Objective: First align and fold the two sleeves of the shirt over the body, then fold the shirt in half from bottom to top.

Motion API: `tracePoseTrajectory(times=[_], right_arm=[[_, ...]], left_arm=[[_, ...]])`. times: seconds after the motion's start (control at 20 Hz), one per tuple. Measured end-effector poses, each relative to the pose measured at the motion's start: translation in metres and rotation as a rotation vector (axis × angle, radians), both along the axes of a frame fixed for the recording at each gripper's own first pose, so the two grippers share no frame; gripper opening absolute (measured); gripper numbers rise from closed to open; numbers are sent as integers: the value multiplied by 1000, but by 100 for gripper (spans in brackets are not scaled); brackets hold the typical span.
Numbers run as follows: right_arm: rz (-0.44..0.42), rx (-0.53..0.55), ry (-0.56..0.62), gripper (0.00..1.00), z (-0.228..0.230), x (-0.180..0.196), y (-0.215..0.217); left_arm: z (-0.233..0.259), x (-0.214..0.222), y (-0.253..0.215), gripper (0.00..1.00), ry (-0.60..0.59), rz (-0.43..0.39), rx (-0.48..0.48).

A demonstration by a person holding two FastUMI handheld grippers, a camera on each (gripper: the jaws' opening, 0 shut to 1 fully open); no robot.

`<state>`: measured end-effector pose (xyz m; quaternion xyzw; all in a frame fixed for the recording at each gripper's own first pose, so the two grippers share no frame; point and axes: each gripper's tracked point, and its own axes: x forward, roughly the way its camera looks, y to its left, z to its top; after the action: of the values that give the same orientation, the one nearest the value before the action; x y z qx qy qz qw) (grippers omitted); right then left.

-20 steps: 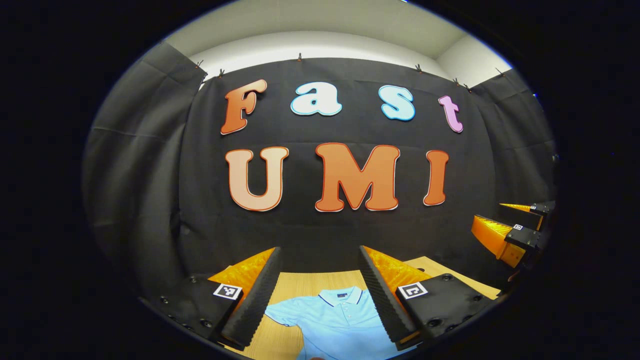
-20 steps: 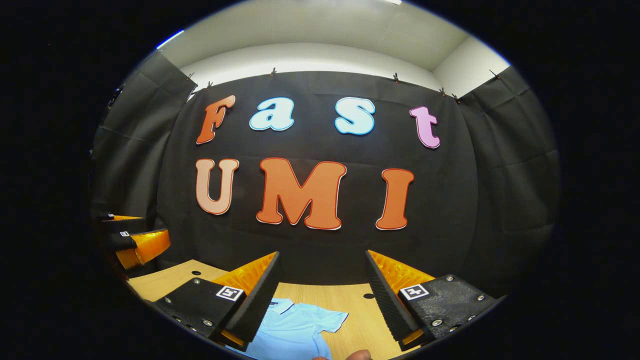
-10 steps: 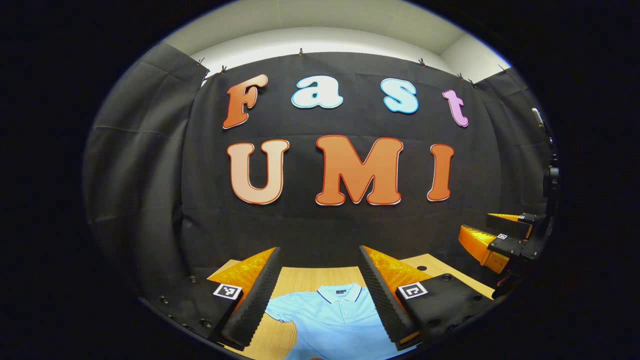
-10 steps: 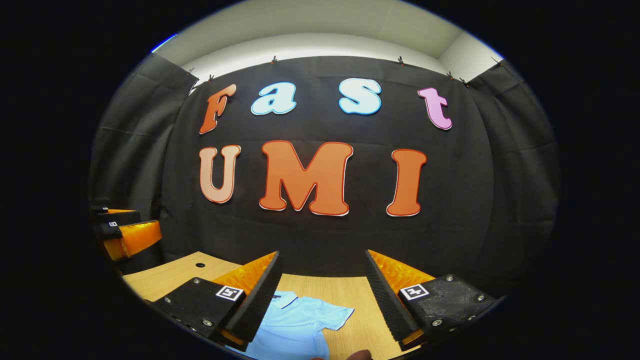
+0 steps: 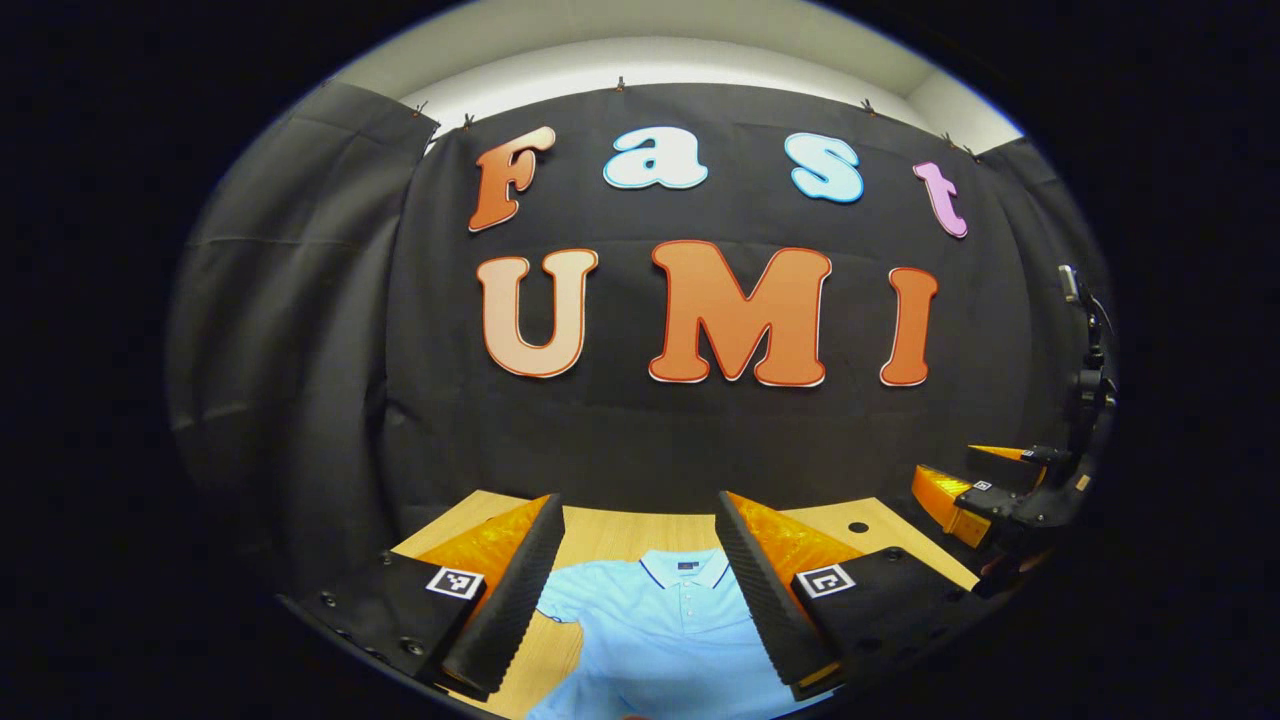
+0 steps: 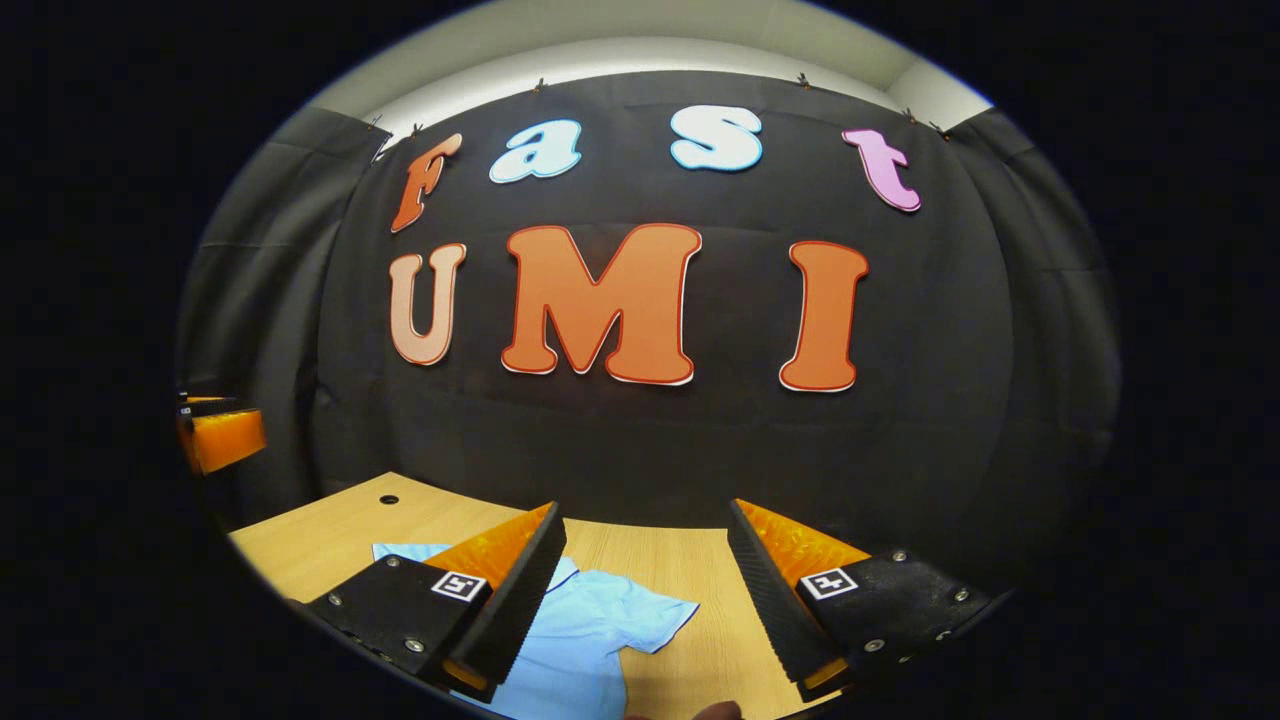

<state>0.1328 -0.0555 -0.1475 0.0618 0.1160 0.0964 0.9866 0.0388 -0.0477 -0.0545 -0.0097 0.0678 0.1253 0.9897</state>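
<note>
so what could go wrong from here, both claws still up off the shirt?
1. The shirt lies flat with both sleeves spread and nothing folded; grabbing the hem first would break the task order.
2. Both claws, left claw and right claw, are open above the table; a shallow pinch may catch only the right sleeve edge and drag the body askew.
3. A steep descent could jam fingertips into the wood.
</note>
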Motion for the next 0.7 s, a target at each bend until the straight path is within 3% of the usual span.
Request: tracePoseTrajectory(times=[0.25,0.7], right_arm=[[11,-16,72,98,-34,30,-7],[-49,-59,295,98,-117,97,0]], left_arm=[[-15,16,-6,98,38,-8,44],[-26,98,-17,99,28,-184,119]])
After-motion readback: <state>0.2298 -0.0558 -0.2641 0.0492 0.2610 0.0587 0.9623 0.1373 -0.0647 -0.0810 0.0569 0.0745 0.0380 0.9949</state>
